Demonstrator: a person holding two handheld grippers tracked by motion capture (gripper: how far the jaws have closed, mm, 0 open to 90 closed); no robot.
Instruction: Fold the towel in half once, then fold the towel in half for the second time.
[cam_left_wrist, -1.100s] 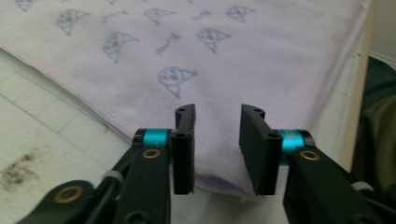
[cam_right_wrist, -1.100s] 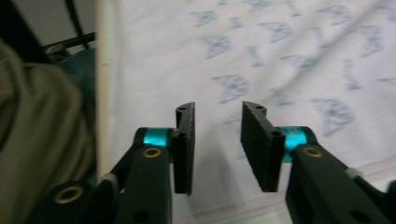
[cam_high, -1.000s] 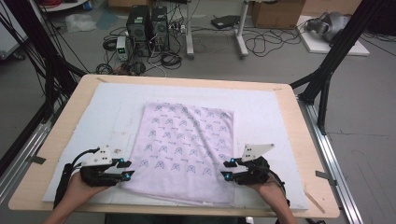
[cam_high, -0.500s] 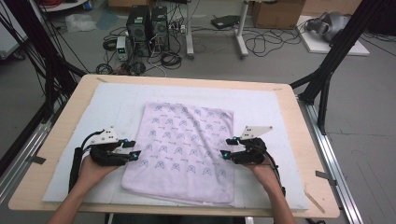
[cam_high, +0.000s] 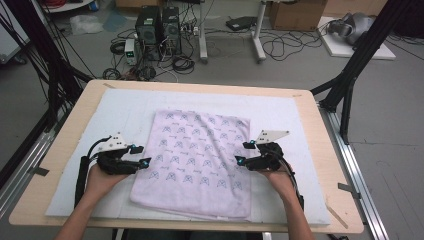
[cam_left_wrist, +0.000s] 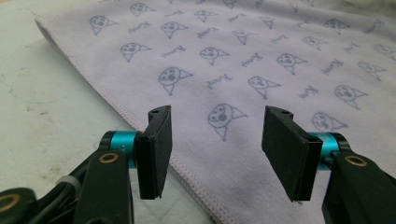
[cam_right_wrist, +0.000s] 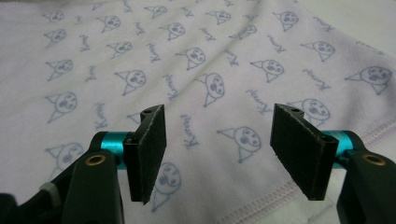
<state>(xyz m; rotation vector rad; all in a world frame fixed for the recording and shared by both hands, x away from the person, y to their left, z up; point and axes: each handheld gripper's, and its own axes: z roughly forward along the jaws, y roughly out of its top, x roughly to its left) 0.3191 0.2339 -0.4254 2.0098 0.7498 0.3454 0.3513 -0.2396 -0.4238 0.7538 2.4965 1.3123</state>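
A lilac towel (cam_high: 195, 162) printed with cat faces and small script, too blurred to read, lies folded mid-table on a white mat (cam_high: 80, 130). The left gripper (cam_high: 141, 155) and right gripper (cam_high: 242, 152) sit at its side edges, jaws just opened, holding nothing. The gripper views reveal its stitched hem (cam_left_wrist: 196, 186).

Even, bright overhead light, soft shadows; close-up backgrounds slightly blurred

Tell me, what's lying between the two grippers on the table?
The lilac printed towel lies flat between the left gripper and the right gripper, as the high view shows. Both have just been opening, with nothing pinched.
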